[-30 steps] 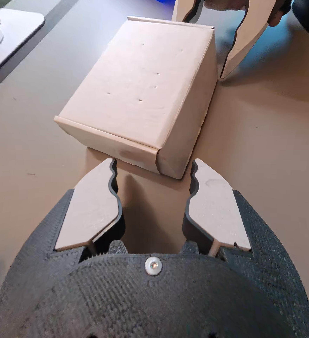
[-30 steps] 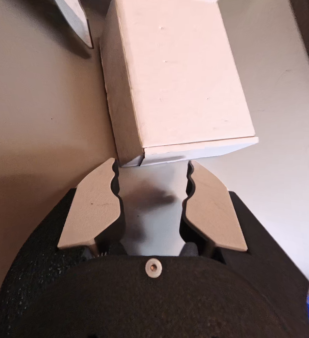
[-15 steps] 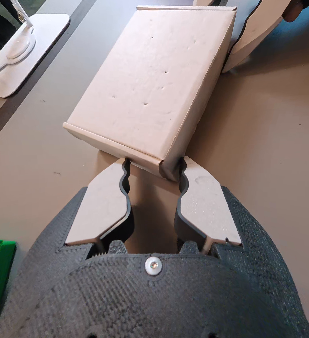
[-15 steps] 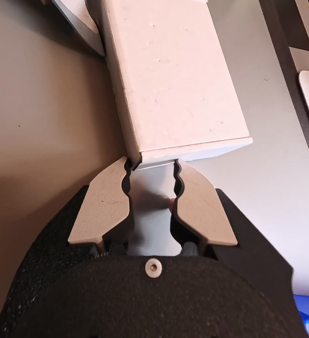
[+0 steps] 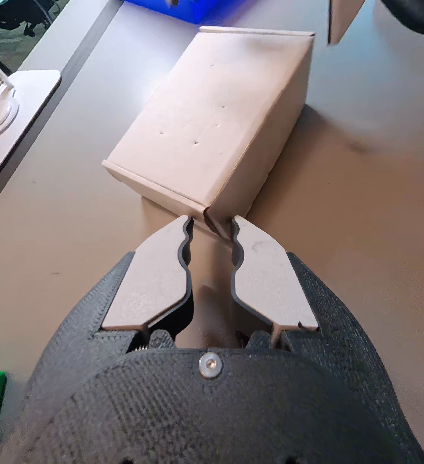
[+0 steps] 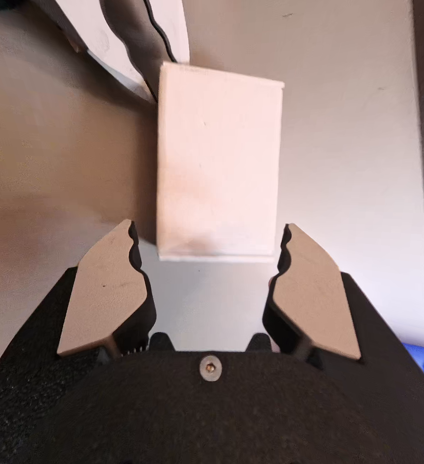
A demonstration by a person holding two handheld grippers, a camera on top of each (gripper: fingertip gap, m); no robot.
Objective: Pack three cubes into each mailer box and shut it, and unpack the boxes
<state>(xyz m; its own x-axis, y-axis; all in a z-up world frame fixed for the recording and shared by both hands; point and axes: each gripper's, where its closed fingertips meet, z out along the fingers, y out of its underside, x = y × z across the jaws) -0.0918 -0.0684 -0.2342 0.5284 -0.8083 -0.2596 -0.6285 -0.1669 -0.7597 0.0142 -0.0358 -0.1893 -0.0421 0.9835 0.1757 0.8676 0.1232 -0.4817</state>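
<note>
We hold the left gripper (image 5: pixel 212 222) with jaws narrowed on the near corner of the shut mailer box (image 5: pixel 206 120), both tips touching the cardboard there. Our right gripper (image 6: pixel 208 228) has jaws spread wide, the box's end lying between and just ahead of them, untouched, on the table (image 5: pixel 55 226).

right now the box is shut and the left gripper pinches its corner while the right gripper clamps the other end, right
Not quite. The right gripper is open, clear of the box, per the right wrist view. The box is shut, and the left gripper pinches its corner.
</note>
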